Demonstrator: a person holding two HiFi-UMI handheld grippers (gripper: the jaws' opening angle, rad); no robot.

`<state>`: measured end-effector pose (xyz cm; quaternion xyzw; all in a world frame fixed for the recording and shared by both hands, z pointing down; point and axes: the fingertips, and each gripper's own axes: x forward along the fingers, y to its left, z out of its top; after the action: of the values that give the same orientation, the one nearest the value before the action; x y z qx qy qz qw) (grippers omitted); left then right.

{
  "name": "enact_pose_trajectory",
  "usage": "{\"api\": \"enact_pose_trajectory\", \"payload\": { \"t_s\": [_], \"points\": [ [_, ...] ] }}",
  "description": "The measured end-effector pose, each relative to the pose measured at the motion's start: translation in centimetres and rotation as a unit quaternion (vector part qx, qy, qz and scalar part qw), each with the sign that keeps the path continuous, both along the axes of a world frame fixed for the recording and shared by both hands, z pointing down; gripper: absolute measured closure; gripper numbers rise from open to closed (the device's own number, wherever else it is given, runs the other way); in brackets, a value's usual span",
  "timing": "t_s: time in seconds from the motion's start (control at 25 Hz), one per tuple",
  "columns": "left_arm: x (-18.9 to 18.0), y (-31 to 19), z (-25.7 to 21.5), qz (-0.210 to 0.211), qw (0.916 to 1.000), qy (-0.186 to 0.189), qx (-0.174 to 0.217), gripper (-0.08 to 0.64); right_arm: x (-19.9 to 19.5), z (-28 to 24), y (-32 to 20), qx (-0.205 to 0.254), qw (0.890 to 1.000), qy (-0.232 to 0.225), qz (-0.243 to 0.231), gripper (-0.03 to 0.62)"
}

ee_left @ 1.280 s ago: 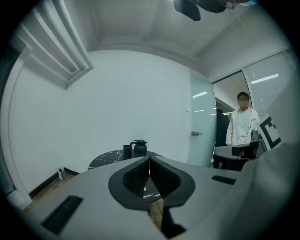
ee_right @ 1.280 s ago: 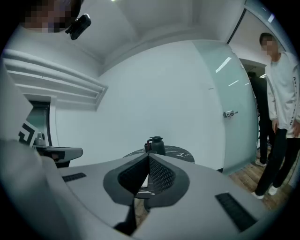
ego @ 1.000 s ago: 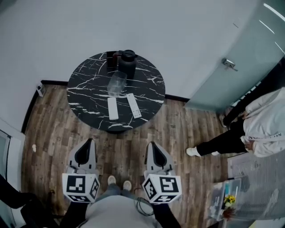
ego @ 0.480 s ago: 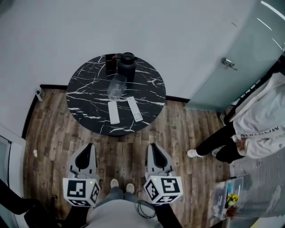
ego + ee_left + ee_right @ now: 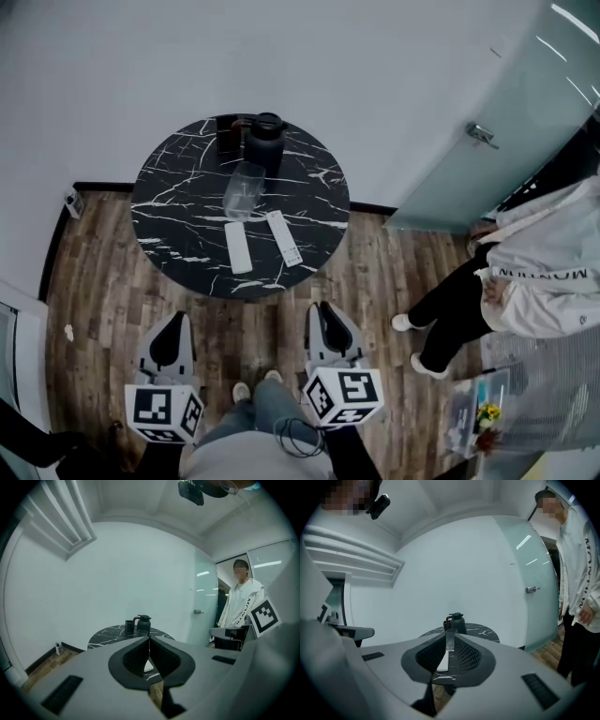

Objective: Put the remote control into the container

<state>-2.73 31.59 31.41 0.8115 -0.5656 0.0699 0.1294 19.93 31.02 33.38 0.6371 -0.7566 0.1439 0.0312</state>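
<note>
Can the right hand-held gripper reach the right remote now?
Probably yes, once advanced: the right hand-held gripper, jaws just opening and empty, sits short of the table, and nothing blocks the right remote.

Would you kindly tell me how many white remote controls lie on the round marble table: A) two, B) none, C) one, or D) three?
A: the left remote control and the right remote control lie side by side on the table, just in front of the clear container.

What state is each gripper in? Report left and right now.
Left gripper: jaws shut, nothing held.
Right gripper: jaws have just been opening, narrowly apart, nothing between them.
</note>
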Motion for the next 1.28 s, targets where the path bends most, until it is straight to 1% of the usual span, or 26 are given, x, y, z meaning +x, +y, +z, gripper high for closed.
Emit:
{"api": "enact_pose_trajectory", "payload": {
  "t_s": [0.2, 0.36, 0.68, 0.96, 1.12, 1.28],
  "points": [
    [0.5, -3.3, 1.0, 0.005, 1.0000, -0.003, -0.007, 0.549, 1.1, 2.1, -3.4, -0.021, 1.000, 0.002, 0.005, 0.533],
    [0.9, -7.2, 1.4, 0.001, 0.9999, -0.005, -0.009, 0.549, 2.4, 4.1, -7.3, -0.043, 0.999, 0.000, 0.004, 0.482],
    [3.6, -16.8, 2.5, 0.003, 0.9996, -0.007, -0.025, 0.549, 3.5, 8.7, -15.8, -0.101, 0.994, 0.021, -0.028, 0.410],
    [6.1, -24.0, 3.7, 0.001, 0.9987, -0.016, -0.048, 0.549, 4.4, 13.5, -21.3, -0.169, 0.983, 0.038, -0.065, 0.365],
    [7.2, -27.3, 3.7, 0.000, 0.9983, -0.025, -0.053, 0.549, 5.5, 15.7, -23.2, -0.203, 0.974, 0.052, -0.089, 0.357],
    [7.5, -29.4, 3.7, -0.001, 0.9976, -0.032, -0.061, 0.549, 6.0, 17.7, -24.2, -0.232, 0.964, 0.063, -0.111, 0.351]
  ]
}}
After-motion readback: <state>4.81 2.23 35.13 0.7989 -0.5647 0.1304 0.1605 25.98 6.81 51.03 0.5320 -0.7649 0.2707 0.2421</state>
